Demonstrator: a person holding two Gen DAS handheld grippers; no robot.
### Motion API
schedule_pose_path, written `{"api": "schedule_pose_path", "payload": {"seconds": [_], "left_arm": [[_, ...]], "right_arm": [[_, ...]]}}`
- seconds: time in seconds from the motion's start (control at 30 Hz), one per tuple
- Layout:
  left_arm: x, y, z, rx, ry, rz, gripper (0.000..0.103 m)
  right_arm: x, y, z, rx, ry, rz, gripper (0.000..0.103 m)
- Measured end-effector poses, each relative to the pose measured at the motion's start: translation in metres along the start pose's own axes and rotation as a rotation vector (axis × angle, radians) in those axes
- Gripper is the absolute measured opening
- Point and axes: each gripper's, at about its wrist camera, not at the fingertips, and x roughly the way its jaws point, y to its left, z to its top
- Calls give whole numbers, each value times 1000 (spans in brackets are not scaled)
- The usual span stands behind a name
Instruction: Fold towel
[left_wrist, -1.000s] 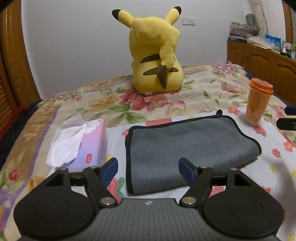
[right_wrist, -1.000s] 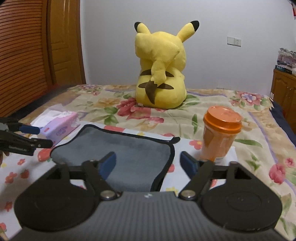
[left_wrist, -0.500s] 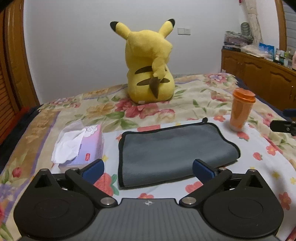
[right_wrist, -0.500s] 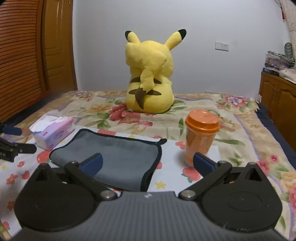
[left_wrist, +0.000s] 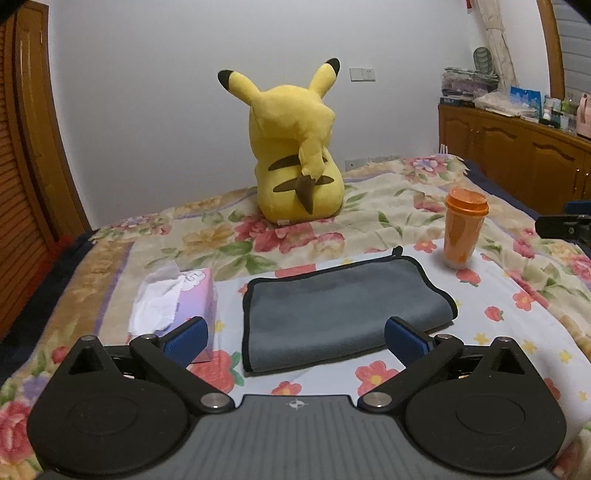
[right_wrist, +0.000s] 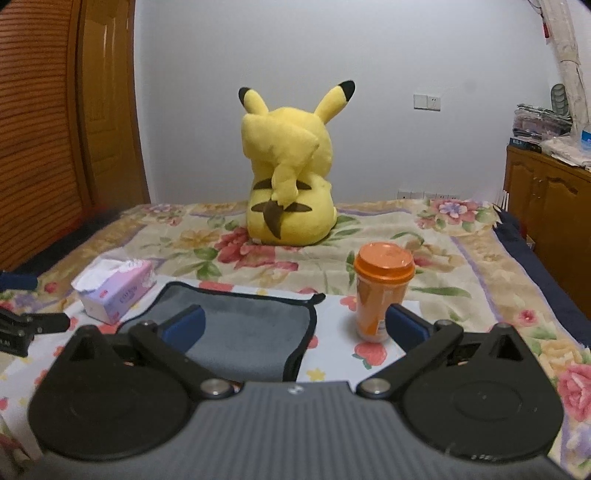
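Left wrist view: the left tongs (left_wrist: 295, 338) have just spread wide, nothing between them, above the folded grey black-edged towel (left_wrist: 340, 314) lying flat on the floral bed (left_wrist: 369, 206) (pink tissue box (left_wrist: 177, 306) beside it).

Right wrist view: the right tongs (right_wrist: 293, 325), likewise just opened, hold nothing; the towel (right_wrist: 240, 332) lies beside an orange lidded cup (right_wrist: 382, 291).

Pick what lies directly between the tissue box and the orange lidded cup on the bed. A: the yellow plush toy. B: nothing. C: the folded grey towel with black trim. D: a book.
C: the folded grey towel with black trim lies flat on the floral bedspread, with the pink tissue box on one side and the orange lidded cup on the other.
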Motion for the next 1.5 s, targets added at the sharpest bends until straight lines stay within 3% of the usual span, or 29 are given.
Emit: {"api": "schedule_pose_path", "payload": {"seconds": [0.43,0.77,1.5], "left_arm": [[-65,-19,15,-51,-47,-3,103],[-102,-28,8,-72,-59,-5,103],[-124,-40,-43,-84,-17,-4,103]], "right_arm": [[-53,8,14,0,-29,7,103],[-84,23,9,-6,-41,16,103],[-110,47,-28,7,-38,31,103]]}}
